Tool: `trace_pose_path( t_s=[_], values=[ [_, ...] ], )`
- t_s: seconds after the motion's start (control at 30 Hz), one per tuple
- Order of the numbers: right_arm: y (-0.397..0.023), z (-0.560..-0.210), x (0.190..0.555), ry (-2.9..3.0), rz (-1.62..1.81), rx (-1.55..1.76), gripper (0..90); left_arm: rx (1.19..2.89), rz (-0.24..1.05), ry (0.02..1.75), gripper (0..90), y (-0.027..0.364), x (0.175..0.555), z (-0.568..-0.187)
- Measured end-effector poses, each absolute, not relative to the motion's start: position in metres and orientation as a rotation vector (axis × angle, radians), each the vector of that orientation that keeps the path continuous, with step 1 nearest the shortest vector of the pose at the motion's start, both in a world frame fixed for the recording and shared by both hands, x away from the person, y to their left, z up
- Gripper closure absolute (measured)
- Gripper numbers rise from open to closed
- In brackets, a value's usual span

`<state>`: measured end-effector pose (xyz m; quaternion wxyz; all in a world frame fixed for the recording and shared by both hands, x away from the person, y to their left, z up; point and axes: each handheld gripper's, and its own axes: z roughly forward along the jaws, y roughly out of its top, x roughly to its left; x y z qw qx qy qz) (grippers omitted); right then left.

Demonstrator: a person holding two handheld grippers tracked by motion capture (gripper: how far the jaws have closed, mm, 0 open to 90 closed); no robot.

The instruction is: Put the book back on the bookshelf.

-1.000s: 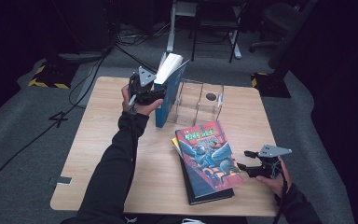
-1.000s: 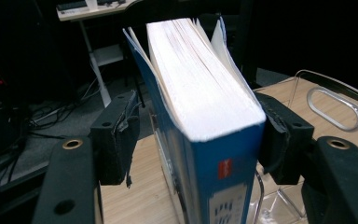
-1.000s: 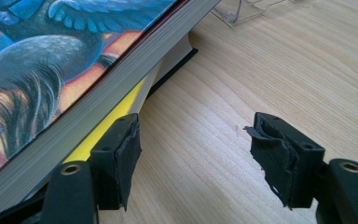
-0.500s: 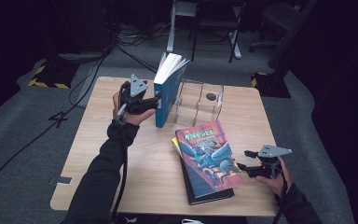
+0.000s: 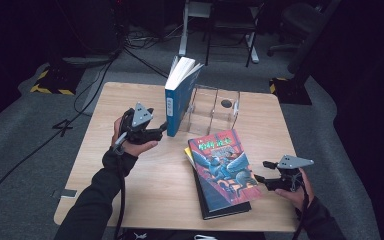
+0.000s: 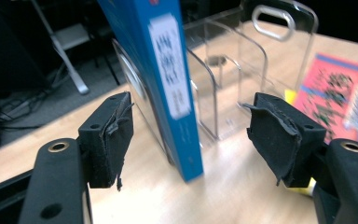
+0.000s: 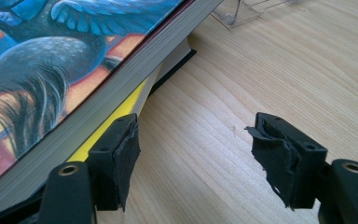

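Note:
A blue book (image 5: 178,95) stands upright with its pages fanned at the top, against the left end of a clear acrylic rack (image 5: 214,107). My left gripper (image 5: 164,128) is at the foot of the book's spine (image 6: 170,88). Its jaws have just been opening, and the spine sits in the gap with neither pad touching it. A stack of books topped by a red and blue illustrated cover (image 5: 221,167) lies flat on the right. My right gripper (image 5: 261,172) stands open at the stack's right edge, with bare wood between its pads (image 7: 121,154).
The wooden table (image 5: 145,190) has free surface in front of the left hand. Under the top cover lie a yellow book (image 7: 116,116) and a black one. Cables, a chair and stands are on the dark floor behind the table.
The left gripper has let go of the blue book and drawn back and down toward the near left. The book stays standing at the rack. The right gripper has not moved.

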<state>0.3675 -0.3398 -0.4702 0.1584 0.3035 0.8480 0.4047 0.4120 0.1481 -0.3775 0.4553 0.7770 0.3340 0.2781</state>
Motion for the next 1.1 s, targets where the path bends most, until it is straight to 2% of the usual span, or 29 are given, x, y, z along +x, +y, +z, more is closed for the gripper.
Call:
trace_pose_path(
  t_s=[0.7,1.1],
  values=[
    [-0.345,-0.454,0.354,2.446,1.154,0.841,30.2,2.221,0.346,0.666,27.0,0.135,0.34,-0.47],
    [-0.338,-0.439,0.338,2.495,1.21,0.813,31.0,2.284,0.263,0.641,25.7,0.13,0.319,-0.493]
  ],
)
